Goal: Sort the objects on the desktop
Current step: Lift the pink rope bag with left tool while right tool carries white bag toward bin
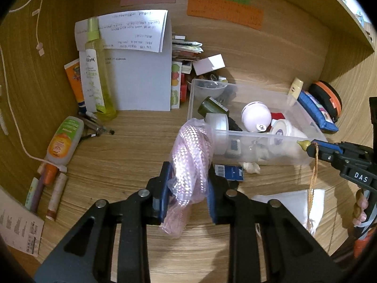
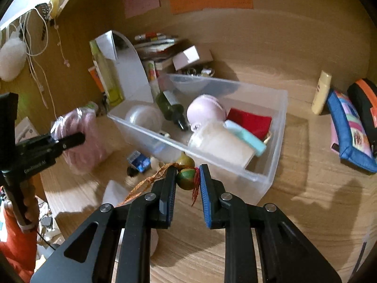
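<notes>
While both tongs hold loads above the counter, the lines below give the layout.
Edges: wooden back wall with pink, green and orange notes closes the far side; wooden side walls left and right; clear bin sits mid-counter, long wall toward the cameras.
Open room: bare wood right of the bin in the right wrist view, up to the blue pouch; bare strip between the bin and the bottles at the left in the left wrist view; white tissue lies near the front.
Left load look: pink mesh cord bundle in clear plastic wrap, soft, coiled, shiny.
Left tongs: narrow, blue pads pressed on the bundle's lower part; the bundle stands up past the tips, its top in front of the bin's near left corner.
Right load look: small round green-yellow wooden bead charm, red tassel, braided orange-brown string trailing left and down.
Right tongs: nearly closed, bead pinched at the tips, just in front of the bin's near wall, off the counter.
Under loads: blue card and a small shell lie flat on the counter beside the bin.
Bin contents: white ball, dark green bottle, tape roll, red cloth, white cup.
</notes>
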